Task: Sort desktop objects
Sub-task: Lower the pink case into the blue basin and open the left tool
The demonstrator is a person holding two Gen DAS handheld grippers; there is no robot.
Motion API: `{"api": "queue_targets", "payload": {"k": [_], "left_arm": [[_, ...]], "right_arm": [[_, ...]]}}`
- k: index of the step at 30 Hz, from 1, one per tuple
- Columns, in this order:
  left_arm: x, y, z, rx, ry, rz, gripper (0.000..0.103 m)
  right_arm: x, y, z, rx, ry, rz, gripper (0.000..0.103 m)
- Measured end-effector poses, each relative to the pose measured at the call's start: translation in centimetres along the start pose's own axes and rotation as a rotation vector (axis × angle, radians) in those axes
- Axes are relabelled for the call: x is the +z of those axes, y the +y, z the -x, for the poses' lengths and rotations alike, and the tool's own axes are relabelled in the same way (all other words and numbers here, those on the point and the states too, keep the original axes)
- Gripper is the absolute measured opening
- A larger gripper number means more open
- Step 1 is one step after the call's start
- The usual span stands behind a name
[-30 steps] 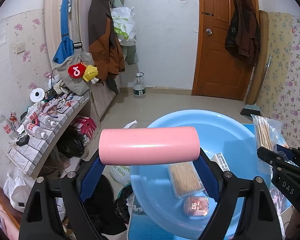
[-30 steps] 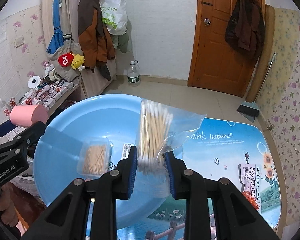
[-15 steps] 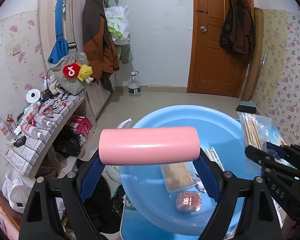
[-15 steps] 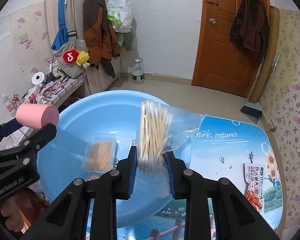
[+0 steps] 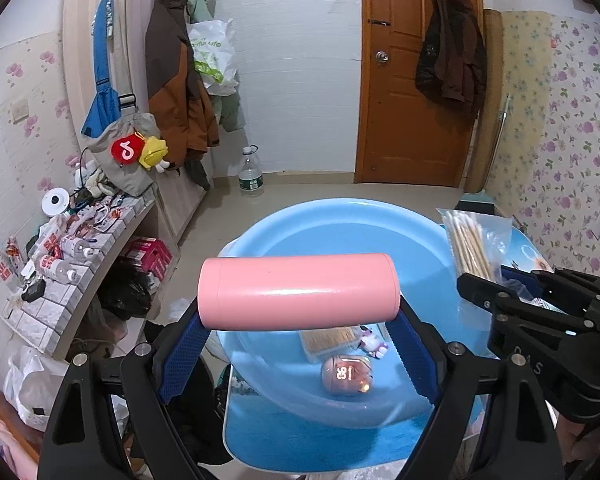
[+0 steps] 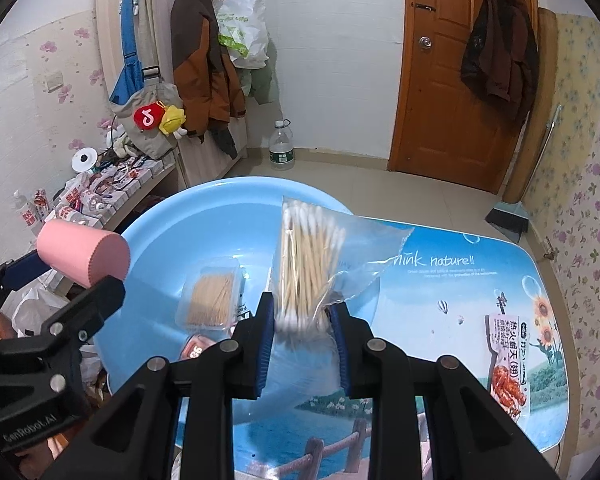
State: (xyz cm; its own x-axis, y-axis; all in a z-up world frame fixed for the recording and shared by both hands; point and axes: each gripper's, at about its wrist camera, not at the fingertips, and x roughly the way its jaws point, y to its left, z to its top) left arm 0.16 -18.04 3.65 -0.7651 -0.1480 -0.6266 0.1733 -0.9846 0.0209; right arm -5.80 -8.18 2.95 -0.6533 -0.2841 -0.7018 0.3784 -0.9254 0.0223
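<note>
Left wrist view: left gripper was clamped w/ jaws wide apart on a pink cylinder, held crosswise at its two ends, above the near edge of the blue basin. Under it, in the basin, lay a pink earbud case w/ lit digits, a small figurine and a clear toothpick box. Off to the right, the other tool carried its bag over the basin's rim.

Right wrist view: right gripper was closed narrowly on a cotton swab bag (swabs upright, plastic flaring right), partly over the basin. Farther right on the printed blue surface lay a snack packet, well apart from the basin.
</note>
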Motion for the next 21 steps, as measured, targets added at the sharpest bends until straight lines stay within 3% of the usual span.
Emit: {"api": "queue_targets", "payload": {"k": [11,21], "left_arm": [[-0.2,-0.6,-0.7,0.003,0.021,-0.007,0.086],[-0.5,-1.5,-4.1,0.003,0.090,-0.016,0.086]], "right_arm": [[-0.2,0.6,0.4,0.002,-0.004,0.007,0.027],[-0.2,0.0,0.2,-0.005,0.004,0.001,0.028]]}}
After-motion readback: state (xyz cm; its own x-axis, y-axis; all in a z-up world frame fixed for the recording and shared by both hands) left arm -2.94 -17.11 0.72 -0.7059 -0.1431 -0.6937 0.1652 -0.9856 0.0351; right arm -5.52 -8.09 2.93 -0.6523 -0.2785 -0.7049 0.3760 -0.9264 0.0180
